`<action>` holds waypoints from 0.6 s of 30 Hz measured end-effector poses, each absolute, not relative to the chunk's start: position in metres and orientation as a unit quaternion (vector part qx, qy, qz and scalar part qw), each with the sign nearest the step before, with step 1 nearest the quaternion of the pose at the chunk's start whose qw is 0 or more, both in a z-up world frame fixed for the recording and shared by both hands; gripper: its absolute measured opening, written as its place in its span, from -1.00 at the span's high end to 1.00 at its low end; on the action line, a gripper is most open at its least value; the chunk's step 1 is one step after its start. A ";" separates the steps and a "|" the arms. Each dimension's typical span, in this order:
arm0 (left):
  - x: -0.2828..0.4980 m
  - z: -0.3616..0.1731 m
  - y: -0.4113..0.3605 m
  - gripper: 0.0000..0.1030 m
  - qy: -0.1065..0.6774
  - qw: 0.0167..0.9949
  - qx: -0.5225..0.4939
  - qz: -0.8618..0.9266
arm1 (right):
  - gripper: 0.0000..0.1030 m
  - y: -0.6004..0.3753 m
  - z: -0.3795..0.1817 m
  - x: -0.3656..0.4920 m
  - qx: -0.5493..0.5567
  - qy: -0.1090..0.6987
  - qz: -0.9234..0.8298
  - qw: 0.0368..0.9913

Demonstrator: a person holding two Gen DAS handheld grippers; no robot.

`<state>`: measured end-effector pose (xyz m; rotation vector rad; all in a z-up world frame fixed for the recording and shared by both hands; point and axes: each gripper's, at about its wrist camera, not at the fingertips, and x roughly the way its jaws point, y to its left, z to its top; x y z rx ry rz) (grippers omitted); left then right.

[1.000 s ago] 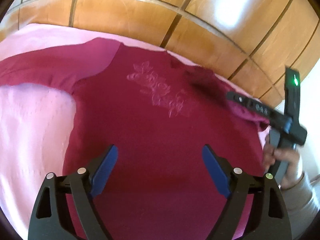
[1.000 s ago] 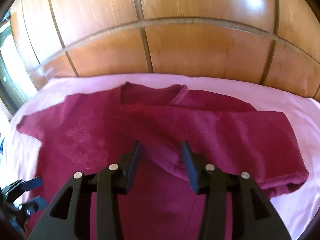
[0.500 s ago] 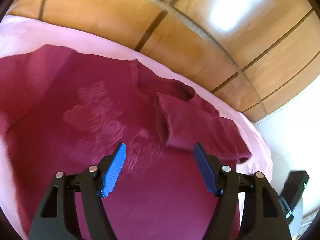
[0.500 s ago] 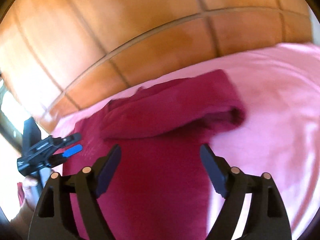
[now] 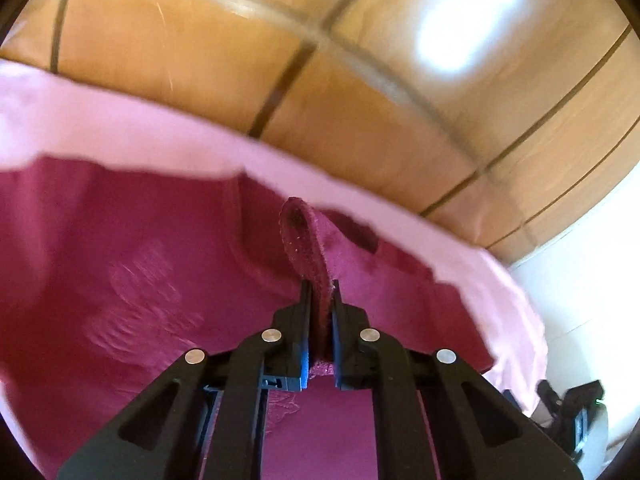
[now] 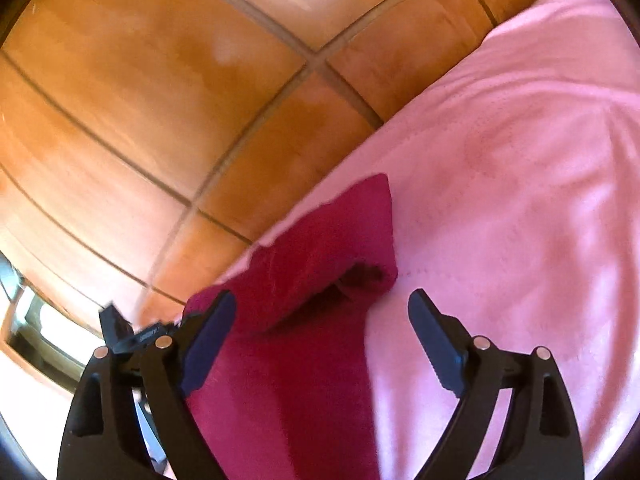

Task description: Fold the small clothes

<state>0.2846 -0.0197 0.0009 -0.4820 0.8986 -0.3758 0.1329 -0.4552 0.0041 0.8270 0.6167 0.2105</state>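
A dark red sweater [image 5: 120,280] with an embossed flower pattern lies on a pink blanket [image 5: 120,128]. My left gripper [image 5: 320,292] is shut on the folded-over sleeve's cuff [image 5: 306,248], which stands up between the fingers. In the right wrist view the sweater [image 6: 300,340] lies under my right gripper [image 6: 320,320], with its folded sleeve [image 6: 340,240] just ahead. The right gripper is open and empty above the cloth. The left gripper shows at the left edge of the right wrist view [image 6: 132,334].
The pink blanket [image 6: 520,160] spreads wide to the right of the sweater. A glossy wooden panelled wall [image 5: 320,60] runs along the blanket's far edge. A white wall [image 5: 592,260] stands at the right. The right gripper's body [image 5: 572,404] shows at the lower right.
My left gripper went from open over the sweater's chest to shut on the sleeve cuff. My right gripper let go of the sleeve, opened wide and swung to the sweater's right side.
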 end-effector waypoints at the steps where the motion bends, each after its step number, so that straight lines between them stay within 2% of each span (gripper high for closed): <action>1: 0.281 0.009 -0.010 0.86 0.417 0.862 -0.227 -0.175 | -0.67 -0.455 0.005 0.135 0.404 0.290 0.108 0.861; 8: 0.271 0.021 0.042 0.86 0.401 0.878 -0.215 -0.148 | -0.62 -0.422 0.010 0.171 0.431 0.288 0.172 0.838; 14: 0.270 0.000 0.066 0.86 0.412 0.882 -0.204 -0.101 | -0.62 -0.379 -0.009 0.208 0.385 0.349 0.160 0.839; 18: 0.270 -0.022 0.063 0.86 0.439 0.880 -0.166 -0.077 | -0.50 -0.370 -0.026 0.215 0.353 0.368 0.131 0.850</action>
